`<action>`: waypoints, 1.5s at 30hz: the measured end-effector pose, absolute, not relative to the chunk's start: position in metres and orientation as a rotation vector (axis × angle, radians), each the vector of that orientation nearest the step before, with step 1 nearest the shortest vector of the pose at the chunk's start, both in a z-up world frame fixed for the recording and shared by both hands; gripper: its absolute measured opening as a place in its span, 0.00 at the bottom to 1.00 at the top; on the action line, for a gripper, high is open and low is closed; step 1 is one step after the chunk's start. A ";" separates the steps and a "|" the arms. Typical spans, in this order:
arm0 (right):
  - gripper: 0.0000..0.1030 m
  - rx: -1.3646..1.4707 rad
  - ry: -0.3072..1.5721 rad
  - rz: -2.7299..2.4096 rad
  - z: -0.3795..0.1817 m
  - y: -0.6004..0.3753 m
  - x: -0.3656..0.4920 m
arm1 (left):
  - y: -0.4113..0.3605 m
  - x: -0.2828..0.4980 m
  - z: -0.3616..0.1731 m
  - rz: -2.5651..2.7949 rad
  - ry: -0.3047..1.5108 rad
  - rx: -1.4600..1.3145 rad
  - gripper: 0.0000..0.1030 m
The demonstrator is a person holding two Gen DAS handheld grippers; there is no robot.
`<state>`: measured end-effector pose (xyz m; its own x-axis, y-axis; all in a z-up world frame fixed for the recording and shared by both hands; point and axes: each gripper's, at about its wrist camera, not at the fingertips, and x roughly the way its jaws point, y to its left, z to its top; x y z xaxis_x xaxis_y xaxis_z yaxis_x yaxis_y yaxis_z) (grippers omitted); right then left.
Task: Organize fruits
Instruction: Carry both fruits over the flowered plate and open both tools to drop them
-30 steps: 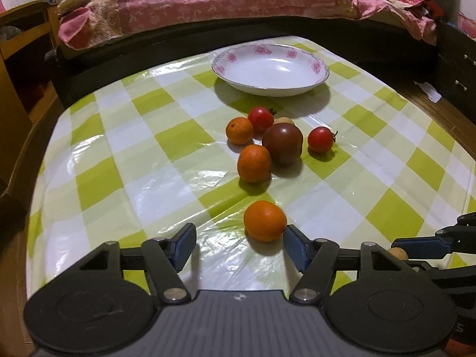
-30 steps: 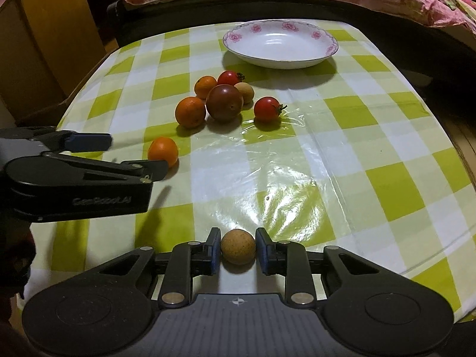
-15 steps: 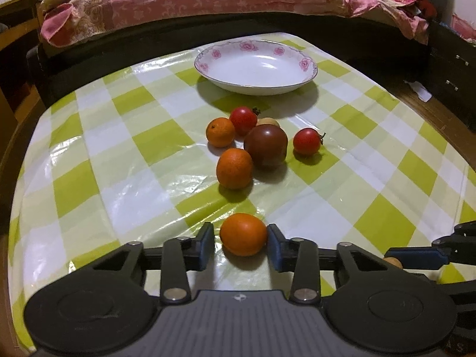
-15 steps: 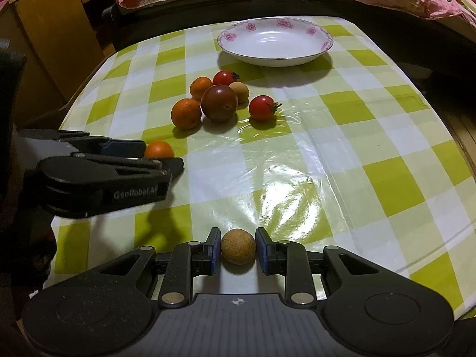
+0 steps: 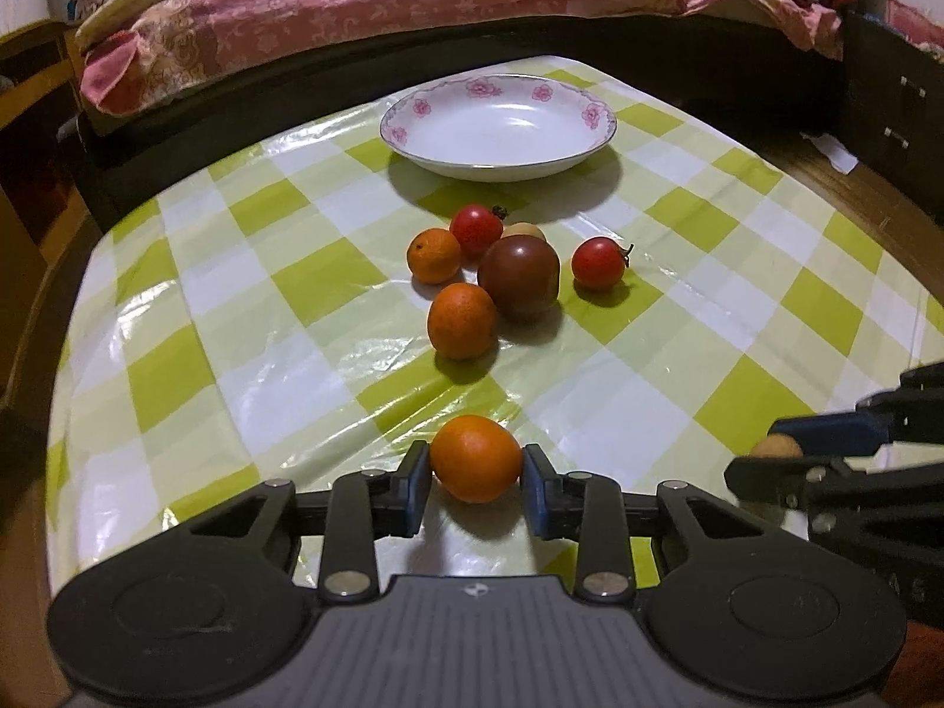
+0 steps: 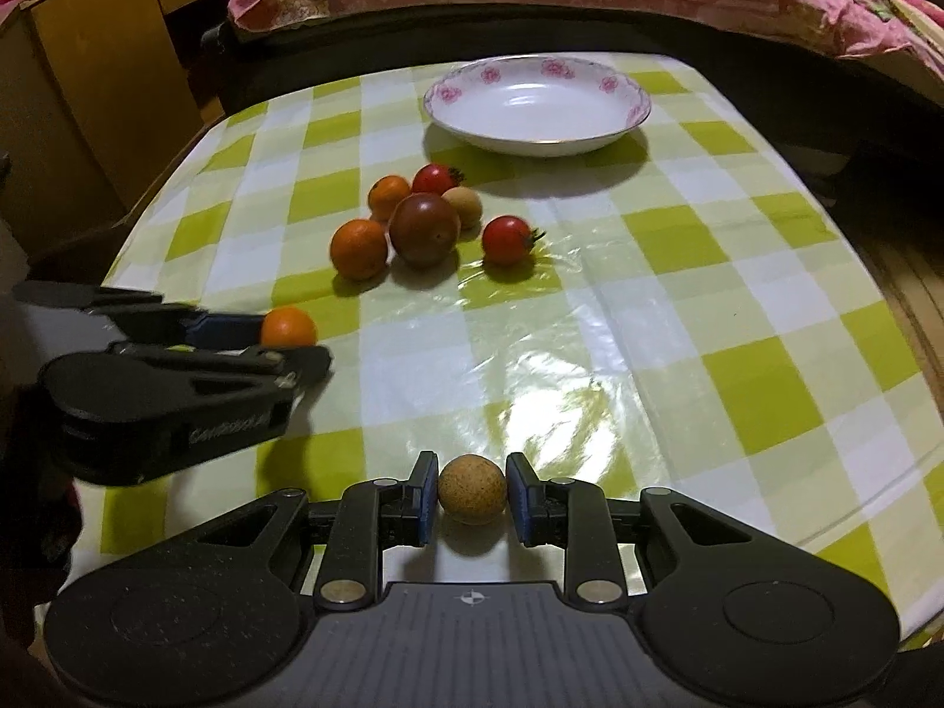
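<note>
Two fruits are being gripped: the left gripper point(image 5: 475, 475) is pinching an orange point(image 5: 475, 458) and the right gripper point(image 6: 472, 494) a tan longan point(image 6: 472, 489), jaws closed on each. Nothing is lying in the flowered plate point(image 5: 413, 121) yet, and six fruits point(image 5: 518, 274) are waiting clustered before it. The checked plastic tablecloth point(image 5: 177, 271) is shining beside a pink-quilted bed point(image 5: 354, 0).

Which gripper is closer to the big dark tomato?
Left. The left gripper, shut on an orange, sits just short of the dark tomato. The right gripper, holding a small brown fruit, is farther back.
</note>
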<state>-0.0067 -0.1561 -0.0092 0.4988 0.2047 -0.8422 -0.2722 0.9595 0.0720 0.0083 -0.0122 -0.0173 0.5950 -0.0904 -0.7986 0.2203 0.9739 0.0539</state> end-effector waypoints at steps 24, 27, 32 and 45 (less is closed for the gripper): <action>0.21 -0.069 0.920 0.273 0.029 -0.150 0.077 | -0.027 0.088 0.022 -0.222 0.871 0.248 0.39; 0.21 -0.061 0.906 0.275 0.033 -0.150 0.094 | -0.029 0.104 0.024 -0.221 0.861 0.257 0.39; 0.21 -0.064 0.884 0.270 0.039 -0.152 0.119 | -0.033 0.129 0.028 -0.228 0.841 0.262 0.39; 0.21 -0.058 0.889 0.255 0.030 -0.168 0.183 | -0.041 0.176 0.014 -0.237 0.852 0.258 0.39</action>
<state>0.1826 -0.1678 0.0303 0.6019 0.1959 -0.7742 -0.2435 0.9683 0.0557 0.1764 -0.0408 0.0135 0.6360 -0.1027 -0.7648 0.3073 0.9428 0.1289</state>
